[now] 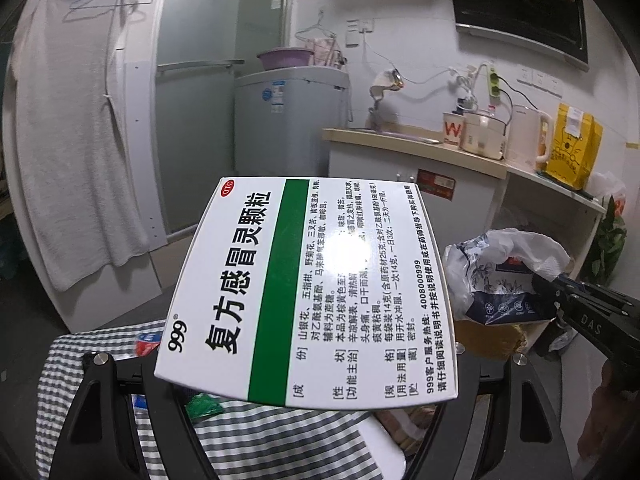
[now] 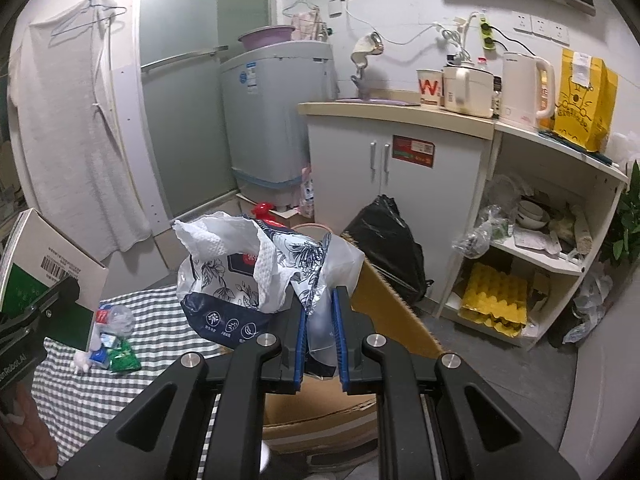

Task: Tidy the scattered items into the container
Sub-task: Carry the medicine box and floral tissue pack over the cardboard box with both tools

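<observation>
My left gripper (image 1: 312, 376) is shut on a white and green medicine box (image 1: 308, 288), which hides its fingertips. From the right wrist view the same box (image 2: 52, 248) is held up at the far left in the left gripper (image 2: 56, 292). My right gripper (image 2: 320, 320) is shut, its blue pads (image 2: 298, 344) pinching the clear wrapper of a blue-and-white tissue pack (image 2: 240, 280) with a white tissue poking out. The pack (image 1: 504, 280) hangs over an open cardboard box (image 2: 392, 304). Small sachets, one of them green (image 2: 124, 356), lie on a grey checked cloth (image 2: 160, 344).
Behind the cardboard box (image 1: 488, 338) stand a black rubbish bag (image 2: 384, 248) and a white cabinet (image 2: 400, 184). A shelf unit with a yellow egg tray (image 2: 496, 300) is on the right. A washing machine (image 2: 276, 120) stands at the back.
</observation>
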Tool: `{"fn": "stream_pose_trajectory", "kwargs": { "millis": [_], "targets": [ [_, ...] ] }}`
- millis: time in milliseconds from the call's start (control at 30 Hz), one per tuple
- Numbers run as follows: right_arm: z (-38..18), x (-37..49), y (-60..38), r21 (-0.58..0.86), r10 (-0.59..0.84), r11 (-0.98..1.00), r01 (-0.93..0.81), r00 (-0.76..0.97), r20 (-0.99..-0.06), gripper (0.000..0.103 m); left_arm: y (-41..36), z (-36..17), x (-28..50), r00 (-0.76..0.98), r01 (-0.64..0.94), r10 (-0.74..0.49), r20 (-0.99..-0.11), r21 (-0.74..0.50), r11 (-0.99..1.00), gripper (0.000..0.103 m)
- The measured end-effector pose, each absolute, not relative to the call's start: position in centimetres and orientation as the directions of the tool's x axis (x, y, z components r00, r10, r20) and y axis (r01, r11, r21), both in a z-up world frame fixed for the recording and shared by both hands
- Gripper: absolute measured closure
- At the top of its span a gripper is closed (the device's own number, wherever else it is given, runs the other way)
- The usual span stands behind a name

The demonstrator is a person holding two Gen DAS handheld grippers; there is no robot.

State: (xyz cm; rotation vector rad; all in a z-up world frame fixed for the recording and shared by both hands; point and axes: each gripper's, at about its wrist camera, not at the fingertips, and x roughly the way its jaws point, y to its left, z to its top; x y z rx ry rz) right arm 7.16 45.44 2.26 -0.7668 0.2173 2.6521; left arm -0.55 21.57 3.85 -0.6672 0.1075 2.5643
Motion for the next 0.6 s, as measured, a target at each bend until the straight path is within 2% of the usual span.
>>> {"fn": "stream_pose_trajectory", "kwargs": {
  "millis": [600],
  "targets": [
    [-2.2, 4.6, 49.5, 0.036, 0.316, -0.901, -0.431, -0.714, -0.625, 0.091, 28.2, 1.3, -3.7, -0.681, -0.575, 0.509, -0.527, -0.045, -0.817, 0.023]
  ]
}}
